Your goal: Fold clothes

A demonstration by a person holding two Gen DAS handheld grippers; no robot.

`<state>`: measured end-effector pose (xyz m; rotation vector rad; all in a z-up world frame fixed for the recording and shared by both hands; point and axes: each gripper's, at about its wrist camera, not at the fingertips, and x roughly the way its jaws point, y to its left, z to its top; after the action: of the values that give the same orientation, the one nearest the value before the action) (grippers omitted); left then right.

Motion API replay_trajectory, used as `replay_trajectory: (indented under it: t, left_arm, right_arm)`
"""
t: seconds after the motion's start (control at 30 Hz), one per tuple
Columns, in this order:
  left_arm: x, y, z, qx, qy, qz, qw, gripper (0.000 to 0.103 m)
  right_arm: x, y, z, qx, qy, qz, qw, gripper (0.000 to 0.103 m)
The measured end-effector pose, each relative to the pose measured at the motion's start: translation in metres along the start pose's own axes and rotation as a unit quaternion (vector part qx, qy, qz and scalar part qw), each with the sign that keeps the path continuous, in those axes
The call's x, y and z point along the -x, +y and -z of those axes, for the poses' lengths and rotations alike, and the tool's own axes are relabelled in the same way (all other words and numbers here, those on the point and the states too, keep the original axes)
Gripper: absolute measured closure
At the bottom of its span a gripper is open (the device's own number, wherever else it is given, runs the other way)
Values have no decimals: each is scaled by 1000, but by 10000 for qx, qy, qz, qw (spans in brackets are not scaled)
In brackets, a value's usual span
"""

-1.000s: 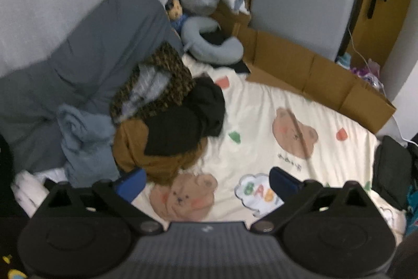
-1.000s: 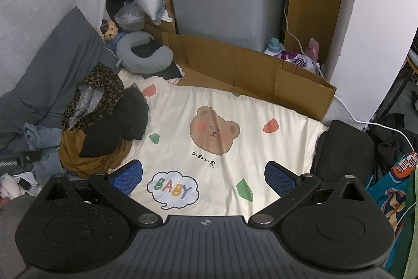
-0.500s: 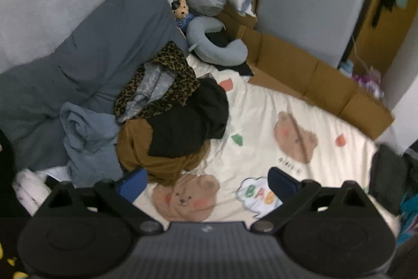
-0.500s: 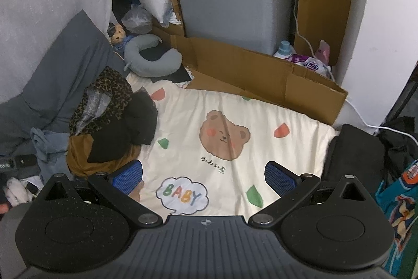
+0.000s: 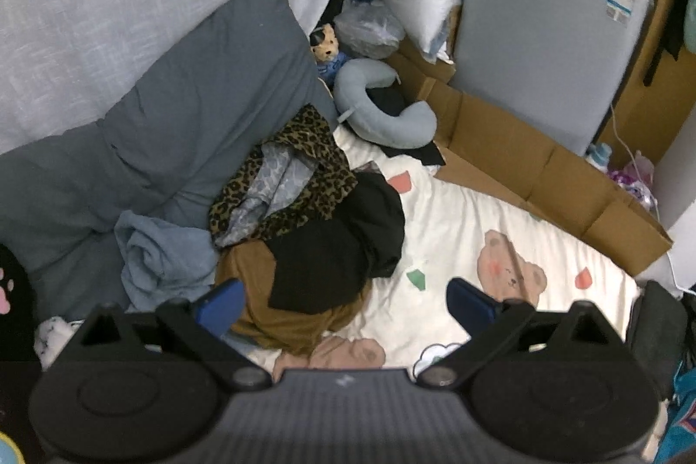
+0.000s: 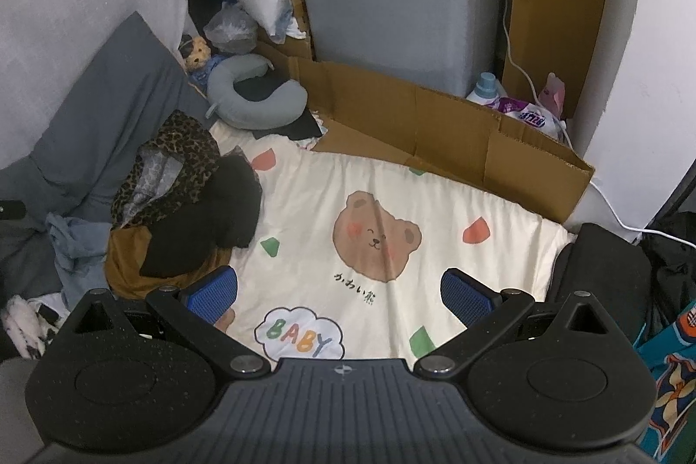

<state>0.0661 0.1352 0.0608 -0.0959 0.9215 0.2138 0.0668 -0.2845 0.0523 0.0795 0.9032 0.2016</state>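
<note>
Cream blanket [image 6: 435, 203] printed with bears and a "BABY" cloud, spread flat across the middle of both views. Heaped clothes [image 5: 313, 229] at its left edge: leopard-print garment [image 5: 304, 159] on top, black garment [image 5: 343, 246] at about 4 o'clock from it, brown garment [image 5: 278, 307] underneath toward 6 o'clock, light-blue garment [image 5: 161, 255] at 9 o'clock of the brown one. Left gripper [image 5: 343, 301] spread wide, pinching nothing, hovering over the near edge of the heap, with its left blue pad [image 5: 217, 303] in front of the brown cloth. Right gripper [image 6: 339, 292] likewise spread wide and empty, above bare blanket near the cloud print, heap [image 6: 182, 203] at its 10 o'clock. Grey neck pillow [image 6: 256, 98] at 12 o'clock of the heap, cardboard [image 6: 456, 133] along the blanket's far edge, grey cushion [image 5: 209, 85] leaning at the heap's 10 o'clock.
</note>
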Motion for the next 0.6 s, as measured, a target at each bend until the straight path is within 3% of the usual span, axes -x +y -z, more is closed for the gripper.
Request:
replay_trajectory:
  t: [0.47,0.6]
  left_arm:
    - [-79,20,-38,-9,-171,-135,9998,8]
    - [-105,21,-47,13,-222,-196,9996,9]
  right_arm:
    - [-50,0,-40,359,-278,-125,9989,1]
    - [-75,-3,-50,409,-259,-365,9982,1]
